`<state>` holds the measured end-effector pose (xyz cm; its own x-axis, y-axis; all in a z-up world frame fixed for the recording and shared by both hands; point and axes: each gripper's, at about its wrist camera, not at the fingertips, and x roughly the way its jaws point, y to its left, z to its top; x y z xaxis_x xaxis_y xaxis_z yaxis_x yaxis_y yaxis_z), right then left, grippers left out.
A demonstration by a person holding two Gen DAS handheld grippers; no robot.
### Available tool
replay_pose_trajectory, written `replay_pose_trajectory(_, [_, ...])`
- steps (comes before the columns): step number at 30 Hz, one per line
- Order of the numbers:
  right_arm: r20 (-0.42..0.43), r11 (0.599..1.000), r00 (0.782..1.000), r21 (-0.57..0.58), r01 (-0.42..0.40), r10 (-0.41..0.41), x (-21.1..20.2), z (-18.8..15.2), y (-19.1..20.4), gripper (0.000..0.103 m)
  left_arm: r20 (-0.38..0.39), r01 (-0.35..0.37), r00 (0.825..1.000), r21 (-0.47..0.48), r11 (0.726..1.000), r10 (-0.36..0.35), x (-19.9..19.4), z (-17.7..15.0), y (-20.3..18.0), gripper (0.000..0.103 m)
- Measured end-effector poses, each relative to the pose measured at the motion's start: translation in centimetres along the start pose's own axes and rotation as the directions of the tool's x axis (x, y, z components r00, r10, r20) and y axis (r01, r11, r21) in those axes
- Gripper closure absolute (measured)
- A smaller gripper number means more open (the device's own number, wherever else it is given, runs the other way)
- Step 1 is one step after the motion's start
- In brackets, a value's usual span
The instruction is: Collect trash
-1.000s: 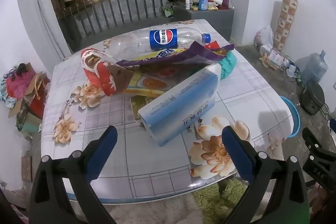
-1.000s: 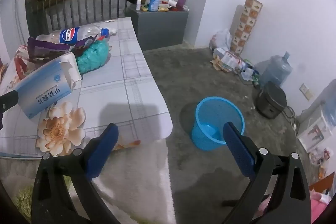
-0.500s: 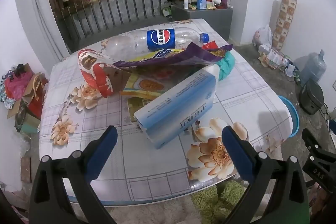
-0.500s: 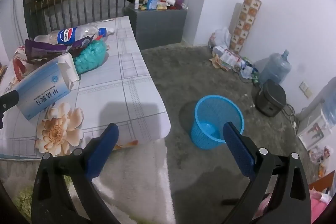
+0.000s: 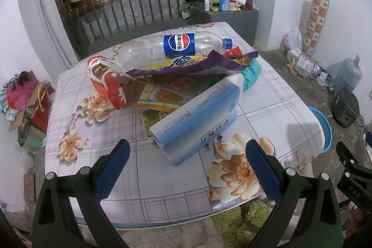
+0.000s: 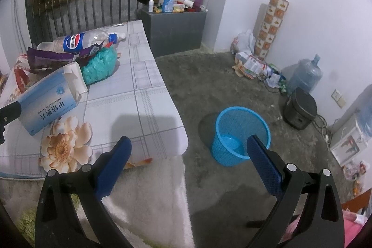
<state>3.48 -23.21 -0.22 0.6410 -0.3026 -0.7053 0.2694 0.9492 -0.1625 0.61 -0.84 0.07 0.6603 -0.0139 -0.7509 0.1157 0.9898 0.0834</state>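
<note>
Left gripper (image 5: 184,152): jaws spread wide, empty, held above the near edge of the table (image 5: 97,169). Compared with the frames a second and half a second ago, the whole table top sits smaller and higher in the left view, so this gripper has backed off slightly from the pile; no item displaced.

Right gripper (image 6: 187,149): jaws likewise spread, nothing between them, off the table's right corner. Its view has drifted only a little.

Reading: no pick started yet; probably still choosing a first target.

Landmark = blue-and-white carton (image 5: 197,124), nearest piece of trash, lying on its side.
- Just behind it: yellow wrapper (image 5: 162,97), partly under it.
- Behind-left: red snack bag (image 5: 107,80).
- Behind-right, touching the carton's far end: teal bag (image 5: 251,73).
- Further behind: purple wrapper (image 5: 190,66), then the Pepsi bottle (image 5: 176,45) on its side.
- Right of the carton, on the floor beyond the table edge: blue basket (image 6: 240,134), seemingly holding no trash.
</note>
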Motion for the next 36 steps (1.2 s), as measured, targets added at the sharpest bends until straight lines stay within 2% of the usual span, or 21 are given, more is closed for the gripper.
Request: replay_pose_trajectory(36, [0.008,1.000,1.000,0.010,0.001,-0.001,-0.06,0.11,0.40,0.008,-0.008,-0.008,1.000,-0.001,1.000,0.008,0.12,-0.38,0.64,0.006])
